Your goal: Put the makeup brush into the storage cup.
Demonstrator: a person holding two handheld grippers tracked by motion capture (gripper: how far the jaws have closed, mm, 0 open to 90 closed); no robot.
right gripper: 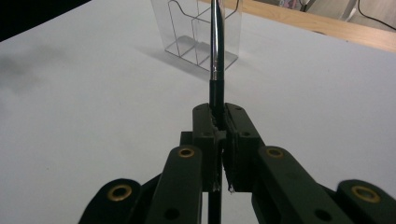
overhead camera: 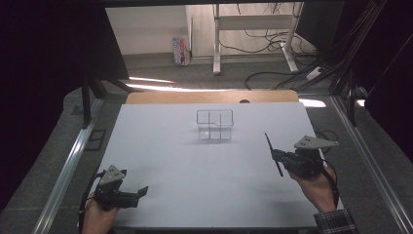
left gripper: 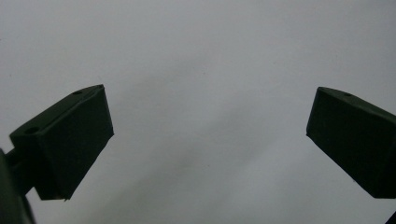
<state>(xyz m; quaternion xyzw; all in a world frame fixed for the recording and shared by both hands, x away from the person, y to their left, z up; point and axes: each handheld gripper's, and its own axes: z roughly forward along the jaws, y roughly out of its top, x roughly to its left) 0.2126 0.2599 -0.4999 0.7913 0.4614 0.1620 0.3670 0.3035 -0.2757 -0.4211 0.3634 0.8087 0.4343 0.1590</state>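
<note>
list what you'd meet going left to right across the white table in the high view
left gripper, held open near the front left corner → clear divided organizer, toward the far middle → thin dark pen, clamped upright-ish in the jaws → right gripper, shut on that pen → white table under all of them

No text, label, brand, number or sign can be read in any of the pictures. The colourful printed package (overhead camera: 180,50) standing on the floor beyond the table, seen in the high view, carries a pattern that may include lettering, but it is too small and blurred to make out. The clear plastic organizer (overhead camera: 215,124) and the white tabletop (overhead camera: 195,165) bear no visible markings, and the black jaws seen in the gripper views show only screw holes and brass rivets.
</note>
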